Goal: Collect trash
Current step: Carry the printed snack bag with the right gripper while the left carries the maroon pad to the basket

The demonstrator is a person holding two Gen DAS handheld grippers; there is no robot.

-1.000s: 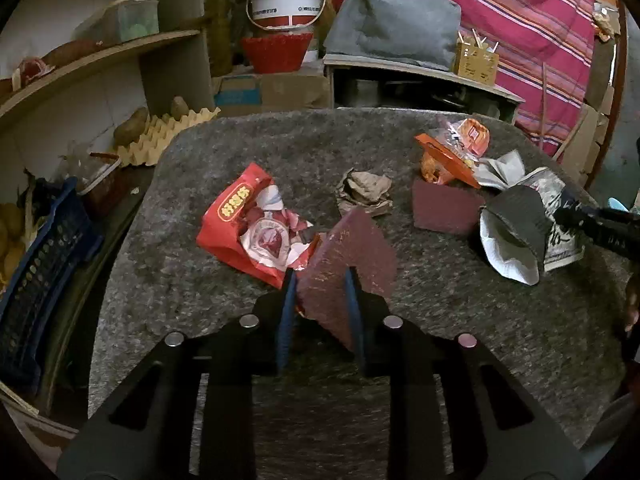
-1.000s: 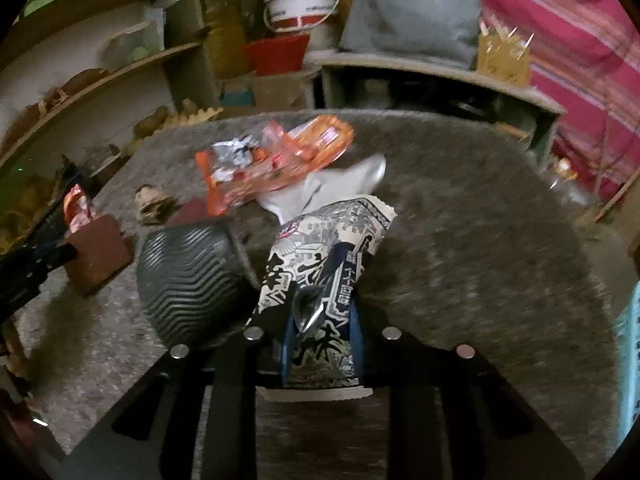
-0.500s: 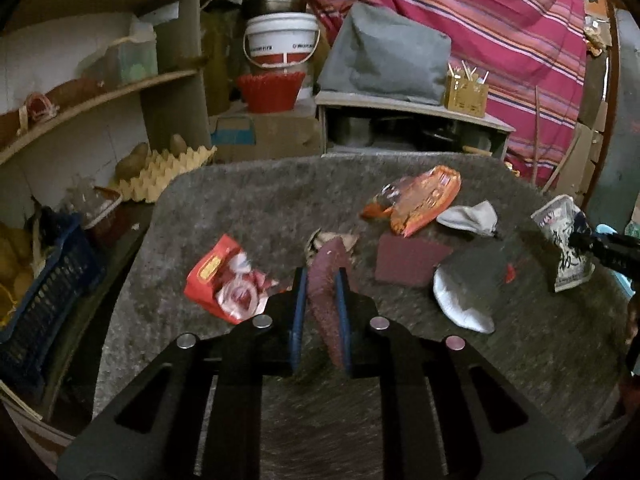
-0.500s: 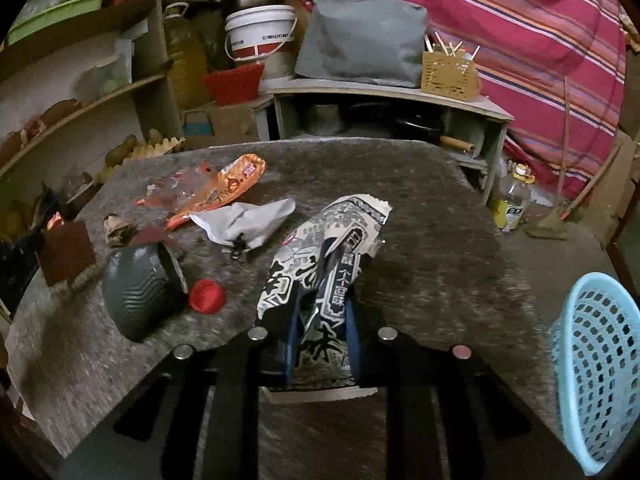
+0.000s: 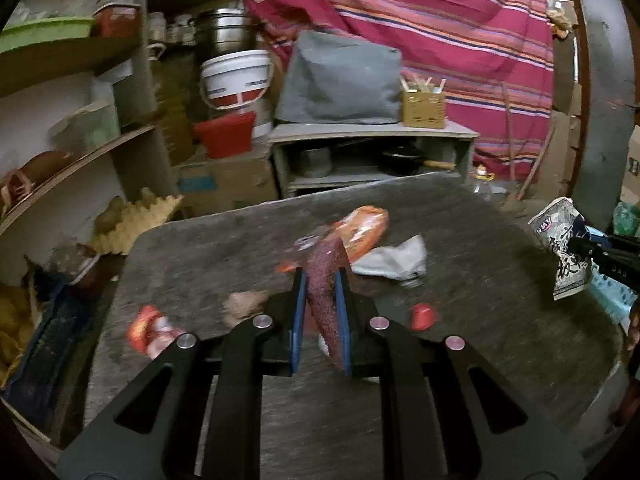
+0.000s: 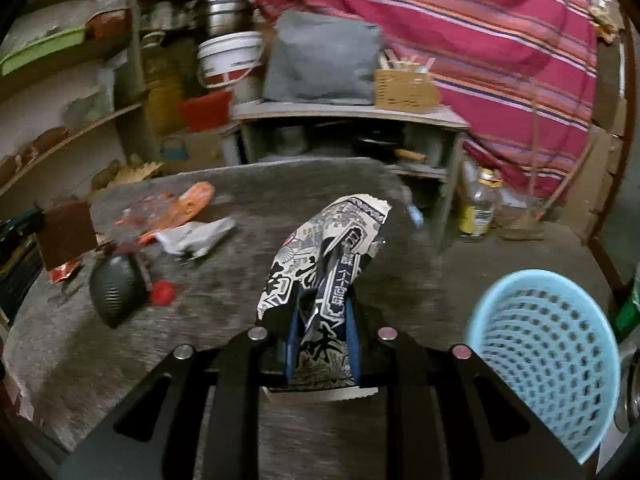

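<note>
My left gripper [image 5: 321, 280] is shut on a dark red, gritty sheet [image 5: 326, 296], held above the grey table [image 5: 460, 240]. My right gripper [image 6: 322, 300] is shut on a black-and-white printed snack bag [image 6: 332, 248], also lifted off the table; the same bag [image 5: 566, 248] shows at the right edge of the left wrist view. A light blue mesh basket [image 6: 548, 348] stands low at the right. On the table lie an orange wrapper [image 6: 180, 208], a white crumpled wrapper [image 6: 196, 236], a grey ribbed bag [image 6: 114, 286], a red cap [image 6: 162, 292], a red packet [image 5: 150, 330] and a brown crumpled scrap [image 5: 244, 304].
Curved shelves [image 5: 72, 148] with clutter run along the left. Behind the table stand a low grey cabinet [image 5: 372, 152], a white bucket [image 5: 236, 80] and a red tub [image 5: 224, 134]. A striped red cloth [image 5: 440, 32] hangs at the back. A bottle [image 6: 478, 208] stands on the floor.
Both grippers have risen and pulled back to the right with their loads, lifting the red sheet and the printed bag off the table. The blue basket has come into the right wrist view.
</note>
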